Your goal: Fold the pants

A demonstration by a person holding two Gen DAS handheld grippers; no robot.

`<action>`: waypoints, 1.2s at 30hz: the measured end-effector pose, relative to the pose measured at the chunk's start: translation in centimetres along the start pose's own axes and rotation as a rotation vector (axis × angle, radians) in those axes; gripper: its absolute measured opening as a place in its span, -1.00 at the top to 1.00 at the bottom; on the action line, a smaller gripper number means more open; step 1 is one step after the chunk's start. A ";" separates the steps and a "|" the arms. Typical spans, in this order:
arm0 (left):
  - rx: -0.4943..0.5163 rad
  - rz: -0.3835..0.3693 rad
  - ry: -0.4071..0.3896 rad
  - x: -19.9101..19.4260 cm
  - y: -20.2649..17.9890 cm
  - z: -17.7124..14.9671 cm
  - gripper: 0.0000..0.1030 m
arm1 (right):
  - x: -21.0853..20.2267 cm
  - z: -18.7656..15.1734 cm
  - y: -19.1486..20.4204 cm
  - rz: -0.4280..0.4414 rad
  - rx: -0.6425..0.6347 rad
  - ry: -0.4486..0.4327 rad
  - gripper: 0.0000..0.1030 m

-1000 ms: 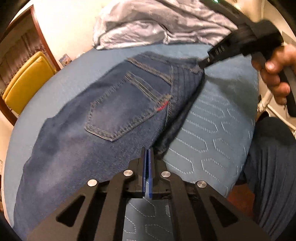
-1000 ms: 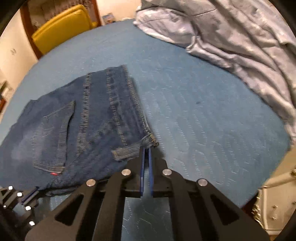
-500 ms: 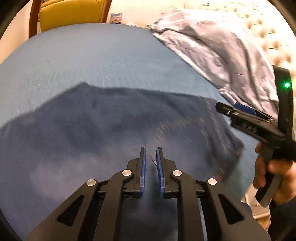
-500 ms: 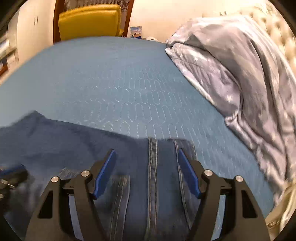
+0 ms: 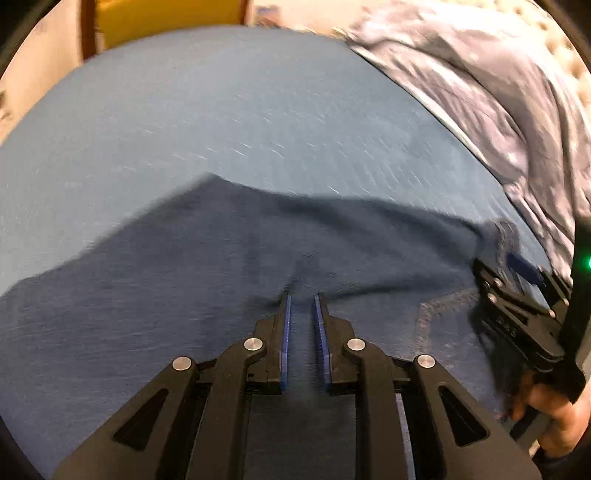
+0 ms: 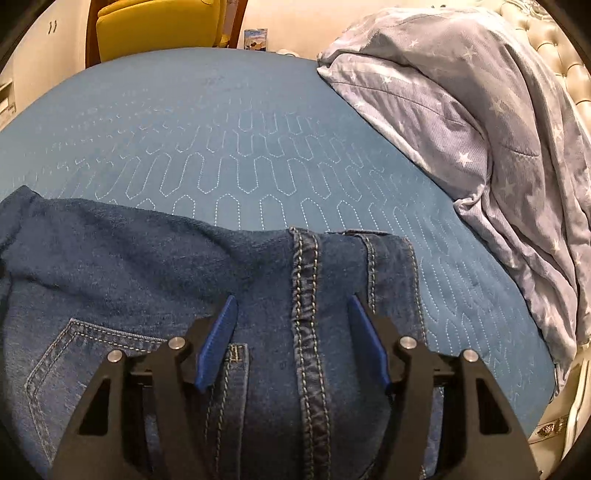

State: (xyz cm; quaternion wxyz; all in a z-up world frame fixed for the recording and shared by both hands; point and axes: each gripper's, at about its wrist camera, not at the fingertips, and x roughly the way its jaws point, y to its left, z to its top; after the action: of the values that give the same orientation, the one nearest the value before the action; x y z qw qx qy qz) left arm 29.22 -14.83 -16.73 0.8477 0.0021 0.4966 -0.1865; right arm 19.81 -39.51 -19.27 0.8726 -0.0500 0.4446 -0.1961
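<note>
- The jeans (image 6: 155,273) are seen lying flat on the blue quilted bed (image 6: 258,155), doubled over themselves, with a back pocket (image 6: 92,354) turned up and the thick stitched seam (image 6: 306,295) running towards the far folded edge.
- A fold is judged to have been laid down just now, and the step in hand is taken to be the release and the placing for the next fold.
- The right hand-held gripper (image 6: 291,341) is held over the folded end, its blue pads (image 6: 218,343) spread wide to either side of the seam; its jaws are closing slightly, with denim below them but nothing pressed between the pads.
- The left hand-held gripper (image 5: 303,332) is poised over the middle of the denim, its jaws parted by a narrow gap; no cloth is seen pinched in that gap, though the view is blurred.
- In the left wrist view the right hand-held gripper (image 5: 517,284) is found at the right-hand edge of the jeans, carried by the person's hand (image 5: 554,417).
- For the next move, a fresh grip on two corners of one end is judged to be needed, so that this end can be carried over the other and the edges matched.
- A star-printed duvet (image 6: 480,122) is heaped at the right of the bed, well apart from the jeans, and a yellow chair (image 6: 155,26) stands beyond the far side.
</note>
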 end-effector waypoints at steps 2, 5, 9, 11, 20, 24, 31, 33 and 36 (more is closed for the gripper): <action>-0.044 0.024 -0.041 -1.5 0.9 -0.3 0.34 | -0.1 0.0 0.0 0.002 -0.001 -0.003 -0.22; -0.059 0.038 -0.105 -3.8 1.4 -1.9 -0.21 | -0.1 0.0 -0.1 0.005 -0.002 -0.002 -0.23; -0.080 0.143 -0.084 -4.7 3.2 -4.8 -0.22 | -0.7 0.0 -0.6 -0.008 -0.004 0.000 -0.29; -0.113 0.202 -0.065 -5.2 5.1 -6.7 -0.22 | -1.9 -0.4 -1.1 -0.045 -0.012 -0.004 -0.31; -0.128 0.287 -0.070 -9.3 9.4 -11.4 -0.41 | -12.6 -5.1 2.1 0.230 0.030 -0.073 -0.56; -0.148 0.274 -0.074 -10.7 9.6 -12.3 -0.41 | -12.3 -6.8 7.2 0.340 -0.009 0.018 -0.56; -0.166 0.317 -0.078 -13.2 11.1 -13.7 -0.70 | -10.5 -9.1 10.2 0.229 -0.135 0.068 -0.64; -0.172 0.355 -0.048 -12.7 11.8 -14.2 -0.70 | -10.3 -9.1 10.3 0.217 -0.127 0.077 -0.73; -0.192 0.347 -0.018 -12.1 13.0 -15.2 -0.71 | -9.6 -9.1 10.3 0.172 -0.092 0.117 -0.97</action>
State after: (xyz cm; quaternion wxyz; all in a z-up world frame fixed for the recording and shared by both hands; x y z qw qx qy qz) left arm 15.25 3.91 -16.56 0.8678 0.0053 0.4968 0.0106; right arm 10.59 -25.59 -20.15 0.8556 -0.0400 0.5059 -0.1025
